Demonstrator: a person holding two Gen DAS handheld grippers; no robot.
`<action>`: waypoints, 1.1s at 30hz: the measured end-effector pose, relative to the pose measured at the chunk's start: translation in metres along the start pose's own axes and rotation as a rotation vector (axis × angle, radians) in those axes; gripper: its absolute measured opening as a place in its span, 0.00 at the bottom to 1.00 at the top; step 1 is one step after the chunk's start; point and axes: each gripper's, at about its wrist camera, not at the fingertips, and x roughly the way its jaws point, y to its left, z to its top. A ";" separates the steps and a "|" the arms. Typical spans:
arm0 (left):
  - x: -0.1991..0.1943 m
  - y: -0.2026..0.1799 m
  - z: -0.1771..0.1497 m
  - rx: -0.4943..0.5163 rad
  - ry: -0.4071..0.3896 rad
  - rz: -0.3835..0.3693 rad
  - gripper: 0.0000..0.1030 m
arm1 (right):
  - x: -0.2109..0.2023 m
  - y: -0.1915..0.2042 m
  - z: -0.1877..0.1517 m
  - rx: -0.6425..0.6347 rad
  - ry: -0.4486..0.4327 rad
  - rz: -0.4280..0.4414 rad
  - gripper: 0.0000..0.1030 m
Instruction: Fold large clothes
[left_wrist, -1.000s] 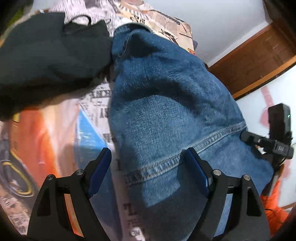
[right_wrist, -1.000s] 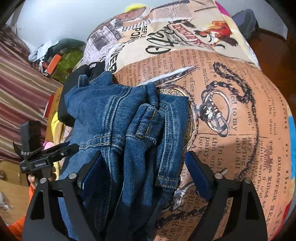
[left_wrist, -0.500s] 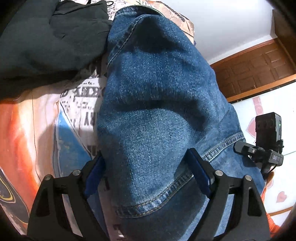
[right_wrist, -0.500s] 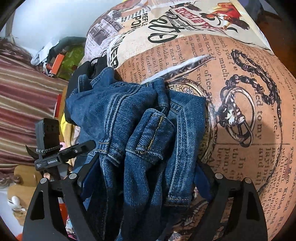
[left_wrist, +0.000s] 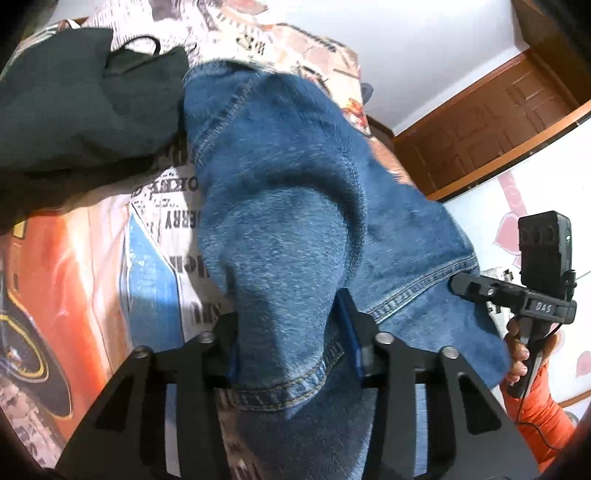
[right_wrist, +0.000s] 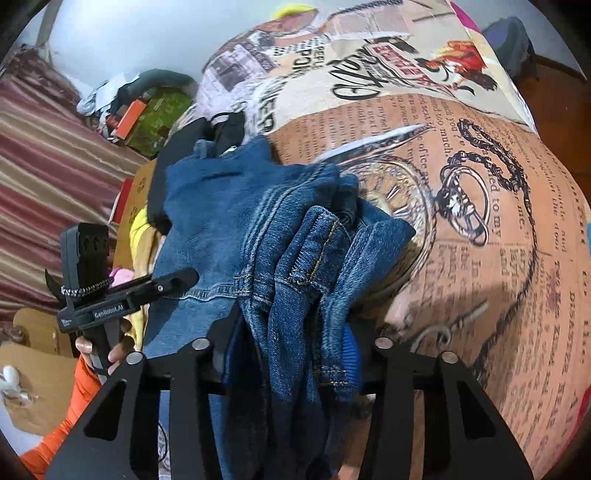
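A home bedroom is showing here. A bed is lying under a printed bedspread (right_wrist: 461, 177) covered in newspaper text, a pocket watch and a car picture. A dark wooden door (left_wrist: 491, 122) is standing at the far right against a plain white wall (left_wrist: 424, 44). Striped fabric (right_wrist: 40, 162) and a clutter of household items (right_wrist: 140, 107) are sitting far left.

A bed under a newspaper-print cover (right_wrist: 461, 177) fills the room — white wall (left_wrist: 424, 48) behind, brown panelled wooden door (left_wrist: 491, 122), striped red fabric (right_wrist: 48, 155) alongside.
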 end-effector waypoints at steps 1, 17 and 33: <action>-0.006 -0.002 -0.004 0.005 -0.007 0.000 0.37 | -0.003 0.005 -0.002 -0.010 -0.003 0.001 0.36; -0.132 0.004 -0.023 0.027 -0.223 0.055 0.28 | -0.010 0.105 0.021 -0.180 -0.098 0.039 0.31; -0.245 0.093 0.048 -0.011 -0.476 0.184 0.28 | 0.057 0.217 0.117 -0.336 -0.161 0.183 0.31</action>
